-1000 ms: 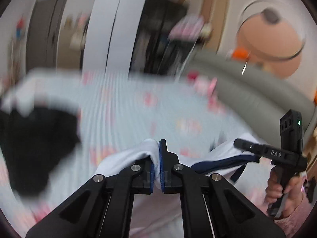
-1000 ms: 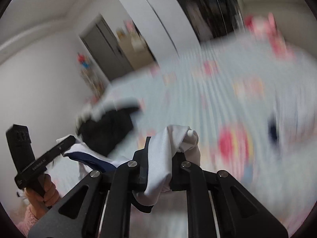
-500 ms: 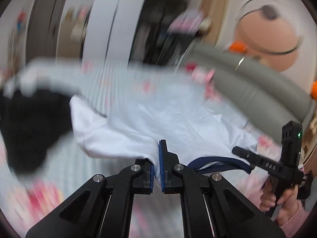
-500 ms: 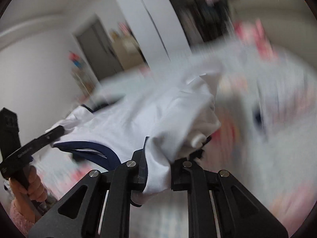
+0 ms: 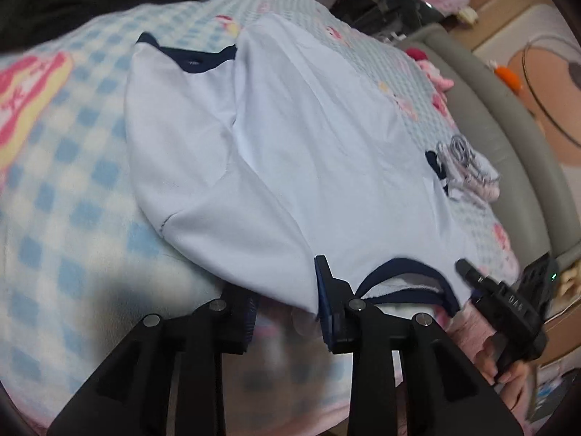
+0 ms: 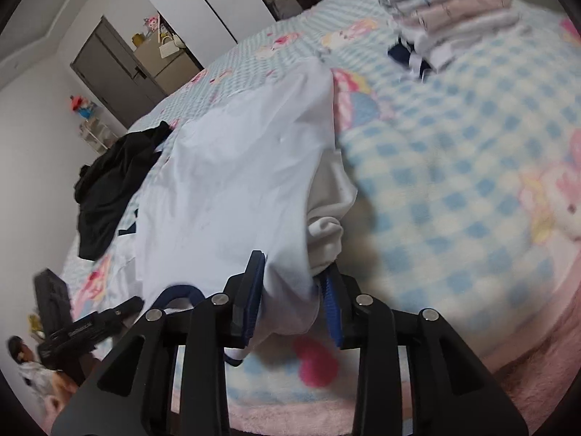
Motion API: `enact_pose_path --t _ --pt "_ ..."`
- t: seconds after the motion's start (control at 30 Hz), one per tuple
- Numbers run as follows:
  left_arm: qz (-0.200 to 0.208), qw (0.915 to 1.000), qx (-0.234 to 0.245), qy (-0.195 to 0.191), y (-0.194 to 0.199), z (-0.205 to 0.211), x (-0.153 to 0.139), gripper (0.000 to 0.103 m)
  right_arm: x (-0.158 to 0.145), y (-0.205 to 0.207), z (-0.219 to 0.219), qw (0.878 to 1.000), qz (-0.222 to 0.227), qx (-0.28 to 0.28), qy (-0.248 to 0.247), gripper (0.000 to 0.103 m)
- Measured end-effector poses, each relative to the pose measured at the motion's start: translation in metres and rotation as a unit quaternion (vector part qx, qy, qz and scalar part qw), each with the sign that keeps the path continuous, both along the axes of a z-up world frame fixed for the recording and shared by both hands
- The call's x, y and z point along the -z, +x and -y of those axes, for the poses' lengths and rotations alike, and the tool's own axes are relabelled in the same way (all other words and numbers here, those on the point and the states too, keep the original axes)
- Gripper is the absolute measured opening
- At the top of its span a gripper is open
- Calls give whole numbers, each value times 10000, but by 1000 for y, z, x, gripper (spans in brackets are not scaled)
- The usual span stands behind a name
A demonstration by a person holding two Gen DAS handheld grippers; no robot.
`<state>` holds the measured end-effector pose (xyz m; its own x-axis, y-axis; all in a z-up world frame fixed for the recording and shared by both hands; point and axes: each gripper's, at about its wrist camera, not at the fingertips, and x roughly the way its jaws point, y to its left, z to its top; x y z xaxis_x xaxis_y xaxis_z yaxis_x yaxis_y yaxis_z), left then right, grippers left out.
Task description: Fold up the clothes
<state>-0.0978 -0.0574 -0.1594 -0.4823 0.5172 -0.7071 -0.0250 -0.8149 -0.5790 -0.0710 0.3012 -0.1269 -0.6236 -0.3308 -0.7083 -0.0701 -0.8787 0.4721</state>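
Note:
A white T-shirt (image 5: 326,152) with navy collar and sleeve trim lies spread flat on the blue-checked blanket (image 5: 65,189). Its near end with the collar (image 5: 403,267) faces me. My left gripper (image 5: 287,305) is low at the left shoulder. Its jaws are opening, and the shirt's edge lies loose between them. My right gripper (image 6: 294,301) is at the other shoulder of the T-shirt (image 6: 232,181). Its jaws are also opening, around a bunched fold of cloth. Each gripper shows in the other's view: the right gripper (image 5: 501,301) and the left gripper (image 6: 90,323), each held by a hand.
A stack of folded clothes (image 6: 446,11) sits on the bed beyond the shirt, and shows in the left wrist view too as the stack (image 5: 468,174). A black garment (image 6: 112,185) lies crumpled on the far left. A grey padded bed edge (image 5: 508,138) runs along the right.
Both grippers came down toward the bed with the shirt, which went from hanging bunched to lying spread out. Both pairs of jaws, shut on the shoulders before, now stand apart.

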Motion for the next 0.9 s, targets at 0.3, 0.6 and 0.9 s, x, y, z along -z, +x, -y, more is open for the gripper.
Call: enact_pose_path --t 0.3,0.6,0.9 --pt "-678 9974 -25 -231 2 -21 -34 4 -10 -3 23 9980 -261 -374 438 10" --pt "-287 9970 -12 -713 34 -12 -21 9 -11 5 22 9961 194 -413 759 8" --pt "-312 9976 -179 -594 49 -8 -17 18 -7 22 1 9985 115 103 524 23"
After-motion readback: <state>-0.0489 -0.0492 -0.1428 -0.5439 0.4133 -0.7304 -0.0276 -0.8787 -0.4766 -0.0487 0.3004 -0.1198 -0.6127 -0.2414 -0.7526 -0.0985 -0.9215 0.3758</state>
